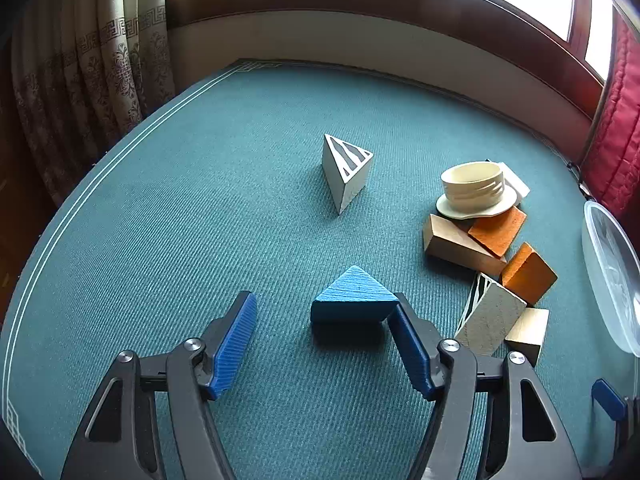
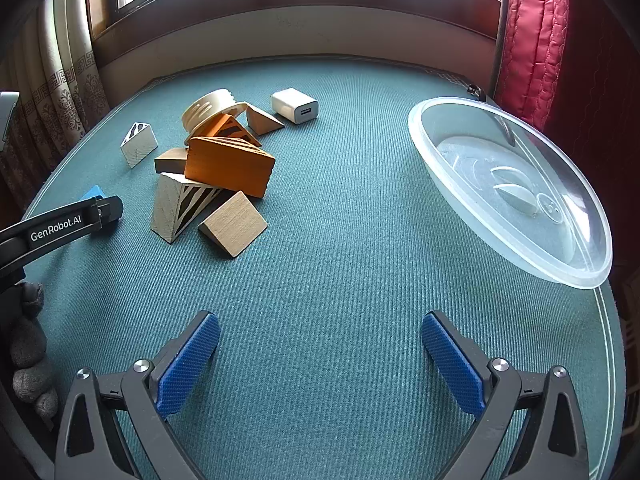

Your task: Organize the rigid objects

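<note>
Inspecting the left gripper (image 1: 320, 312) first: your jaws stand partly spread, with nothing pinched. The blue triangular wooden block (image 1: 354, 296) lies on the teal woven table cover (image 1: 200, 200) just ahead of the jaws and off-centre toward the right finger (image 1: 408, 344), whose tip sits touching or all but touching the block's right corner; I cannot tell which. The left finger (image 1: 236, 344) stands well apart from the block. The block's long lower edge runs across the jaw line, apex pointing away from you.

Your right gripper (image 2: 320, 356) hangs wide open and empty over bare cover, well apart from every block. The clear plastic bowl (image 2: 580, 276) lies ahead and to its right, near the table edge, with nothing in it that I can make out.

Judgement: the left hand is clearly nearer the blue block. A shift to the right is needed to centre it before closing; otherwise the right finger may push the block aside. The mixed pile of wooden blocks (image 2: 224, 176) is untouched.
</note>
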Motion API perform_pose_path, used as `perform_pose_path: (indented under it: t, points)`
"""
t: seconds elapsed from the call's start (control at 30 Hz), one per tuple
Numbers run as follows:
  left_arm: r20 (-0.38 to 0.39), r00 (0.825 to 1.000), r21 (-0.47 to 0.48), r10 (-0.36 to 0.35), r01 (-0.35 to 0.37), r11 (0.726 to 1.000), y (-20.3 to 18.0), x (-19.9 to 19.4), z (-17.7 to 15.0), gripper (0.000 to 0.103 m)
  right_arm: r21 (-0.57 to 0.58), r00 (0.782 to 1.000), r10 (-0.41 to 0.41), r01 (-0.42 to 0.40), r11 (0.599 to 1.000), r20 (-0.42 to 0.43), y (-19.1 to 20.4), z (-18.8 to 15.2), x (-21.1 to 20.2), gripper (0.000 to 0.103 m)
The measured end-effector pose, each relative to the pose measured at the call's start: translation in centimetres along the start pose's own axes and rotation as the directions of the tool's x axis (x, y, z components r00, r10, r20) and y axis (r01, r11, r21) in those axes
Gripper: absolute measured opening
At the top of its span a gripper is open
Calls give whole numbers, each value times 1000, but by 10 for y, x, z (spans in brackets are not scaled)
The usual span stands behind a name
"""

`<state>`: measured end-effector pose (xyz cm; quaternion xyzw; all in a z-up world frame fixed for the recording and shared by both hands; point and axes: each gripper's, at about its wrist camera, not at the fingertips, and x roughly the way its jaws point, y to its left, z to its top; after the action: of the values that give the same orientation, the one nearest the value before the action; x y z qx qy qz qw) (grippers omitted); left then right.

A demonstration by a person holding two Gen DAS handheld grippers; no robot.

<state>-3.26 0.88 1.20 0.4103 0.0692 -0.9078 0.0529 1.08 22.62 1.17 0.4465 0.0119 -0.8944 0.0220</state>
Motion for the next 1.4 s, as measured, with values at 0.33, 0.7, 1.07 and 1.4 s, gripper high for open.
perform_pose_path:
  t: [0.33,0.7,1.07,1.4]
  points:
    - [15,997,-3,-81,81,997,7,-2,3,42,-40,999,31,-32,999,-7,6,5,1,103]
    - [13,996,-6,-89,89,996,5,-3,3,41,-167,994,109,-106,980,10,29,42,20,80]
    - [11,996,-6,-89,89,996,7,-2,4,42,-226,985,169,-157,961,35,30,52,25,47]
    - [15,994,-18,-105,105,994,10,-3,2,41,-166,986,162,-152,974,48,30,41,15,37]
